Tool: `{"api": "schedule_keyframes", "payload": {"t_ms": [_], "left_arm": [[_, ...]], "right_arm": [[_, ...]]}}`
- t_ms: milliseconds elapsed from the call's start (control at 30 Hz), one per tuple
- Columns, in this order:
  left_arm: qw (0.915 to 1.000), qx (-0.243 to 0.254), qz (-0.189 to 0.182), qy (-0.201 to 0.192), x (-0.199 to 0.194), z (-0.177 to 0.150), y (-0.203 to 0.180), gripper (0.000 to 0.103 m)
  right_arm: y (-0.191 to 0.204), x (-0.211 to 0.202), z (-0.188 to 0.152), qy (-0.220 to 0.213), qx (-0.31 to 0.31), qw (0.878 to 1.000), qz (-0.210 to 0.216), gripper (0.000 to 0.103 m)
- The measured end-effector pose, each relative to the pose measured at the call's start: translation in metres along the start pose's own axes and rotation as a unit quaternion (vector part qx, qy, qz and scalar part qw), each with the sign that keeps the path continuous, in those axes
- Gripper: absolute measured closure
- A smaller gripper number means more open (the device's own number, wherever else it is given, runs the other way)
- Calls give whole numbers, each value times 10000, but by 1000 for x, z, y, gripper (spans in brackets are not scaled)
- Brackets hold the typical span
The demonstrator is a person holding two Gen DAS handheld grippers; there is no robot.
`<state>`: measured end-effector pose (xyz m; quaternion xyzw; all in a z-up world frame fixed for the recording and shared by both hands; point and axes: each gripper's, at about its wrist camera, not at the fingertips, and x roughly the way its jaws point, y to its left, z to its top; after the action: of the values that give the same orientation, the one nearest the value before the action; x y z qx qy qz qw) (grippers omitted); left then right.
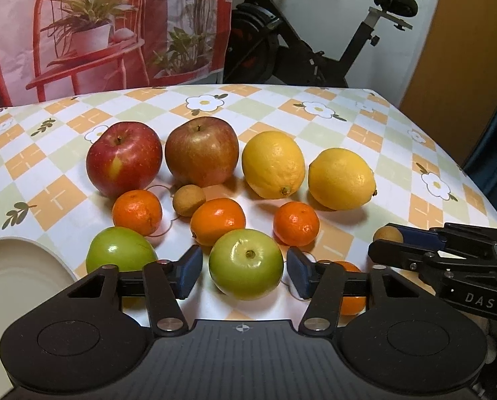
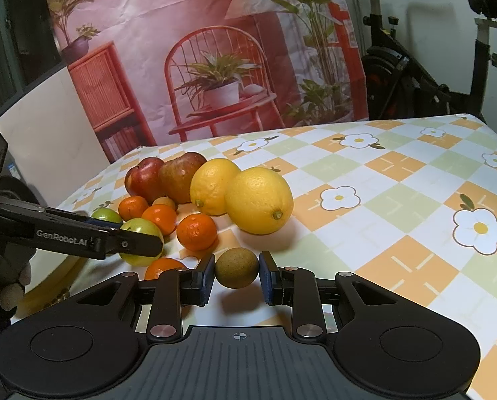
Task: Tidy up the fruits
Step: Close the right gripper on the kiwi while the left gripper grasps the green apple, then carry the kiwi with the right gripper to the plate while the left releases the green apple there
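A green round fruit (image 1: pixel 246 263) lies on the checked tablecloth between the fingers of my left gripper (image 1: pixel 244 260), which is open, with a thin gap showing at each pad. The right wrist view shows that left gripper (image 2: pixel 138 233) around the same green fruit (image 2: pixel 141 230). My right gripper (image 2: pixel 236 266) is shut on a small brown round fruit (image 2: pixel 236 268), held just above the cloth; the left wrist view has this right gripper (image 1: pixel 383 238) at the right edge. Behind lie two red apples (image 1: pixel 124 160), two lemons (image 1: pixel 273 163), several mandarins (image 1: pixel 217 220), another brown fruit (image 1: pixel 189 200) and a second green fruit (image 1: pixel 120 250).
A cream plate (image 1: pixel 18 266) sits at the near left of the table. One mandarin (image 1: pixel 351 296) lies partly hidden under my left gripper's right finger. A gloved hand (image 2: pixel 5 283) holds the left gripper. An exercise bike (image 1: pixel 281 50) and a printed backdrop stand behind the table's far edge.
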<state>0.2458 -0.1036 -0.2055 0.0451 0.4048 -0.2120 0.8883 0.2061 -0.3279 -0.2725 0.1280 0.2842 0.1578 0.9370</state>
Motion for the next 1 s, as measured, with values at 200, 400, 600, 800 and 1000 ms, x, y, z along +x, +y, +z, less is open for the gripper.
{"api": "schedule_keyframes", "payload": {"t_ms": [200, 400, 600, 800, 1000], "left_arm": [[9999, 129, 58, -51, -3, -3, -6, 53], [9993, -12, 148, -329, -23, -2, 0, 53], [9984, -111, 199, -525, -48, 3, 17, 53], [9940, -536, 499, -816, -87, 13, 67, 53], [9923, -437, 776, -866, -122, 14, 110, 53]], "right_arm": [[0, 0, 0, -7, 1, 10000, 2, 77], [0, 0, 0, -29, 10, 10000, 14, 77], [1, -1, -1, -51, 16, 10000, -22, 77], [9, -3, 6, 21, 4, 10000, -44, 77], [49, 1, 40, -27, -465, 9986, 255, 77]]}}
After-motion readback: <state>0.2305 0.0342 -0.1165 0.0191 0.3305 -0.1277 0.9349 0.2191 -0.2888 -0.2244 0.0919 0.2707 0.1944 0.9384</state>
